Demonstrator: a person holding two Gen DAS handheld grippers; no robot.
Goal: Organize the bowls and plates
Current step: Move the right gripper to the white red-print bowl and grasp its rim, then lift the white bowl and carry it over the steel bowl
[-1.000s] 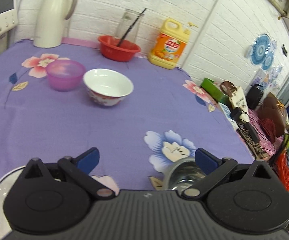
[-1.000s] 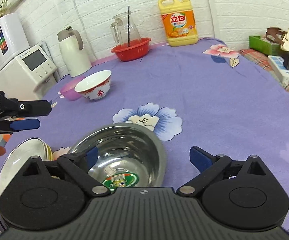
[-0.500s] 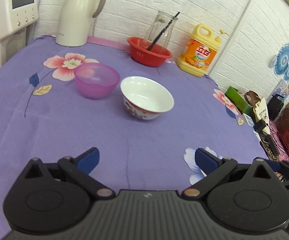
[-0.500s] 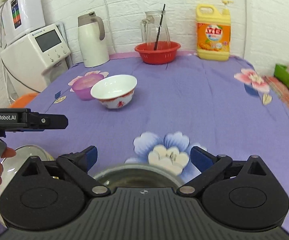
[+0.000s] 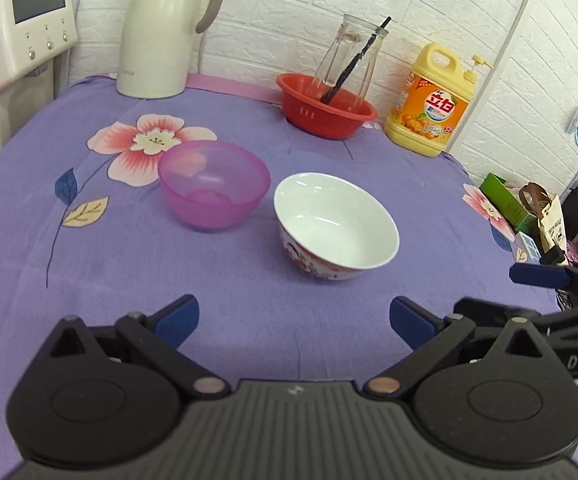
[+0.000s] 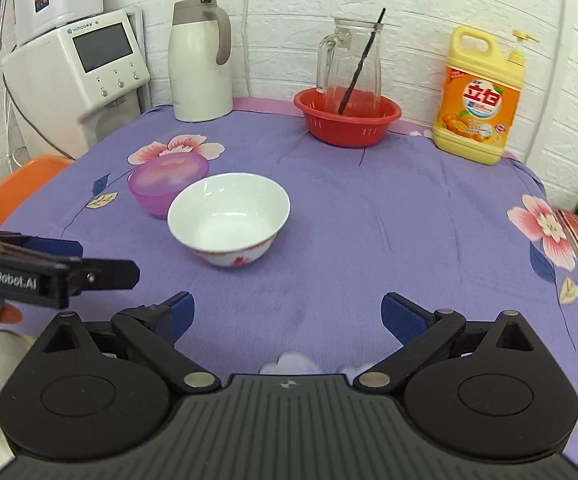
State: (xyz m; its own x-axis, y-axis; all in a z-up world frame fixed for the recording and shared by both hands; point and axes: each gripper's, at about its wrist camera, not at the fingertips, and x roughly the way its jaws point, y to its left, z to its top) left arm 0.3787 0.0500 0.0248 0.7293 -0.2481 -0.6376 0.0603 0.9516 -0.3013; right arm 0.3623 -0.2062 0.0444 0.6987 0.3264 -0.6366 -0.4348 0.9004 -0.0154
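Two empty grippers face the bowls on the purple flowered tablecloth [image 6: 369,220].
The left gripper [image 5: 293,320] and right gripper [image 6: 287,316] both gape wide, gripping nothing — ahead, the white ceramic bowl [image 6: 229,218] stands just beside the translucent pink plastic bowl [image 5: 214,182].

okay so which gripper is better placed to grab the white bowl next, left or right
Probably the left gripper: open, empty, and the white bowl sits just ahead, slightly right of its centre. The right gripper is open too, but the bowl lies farther off and to its left.
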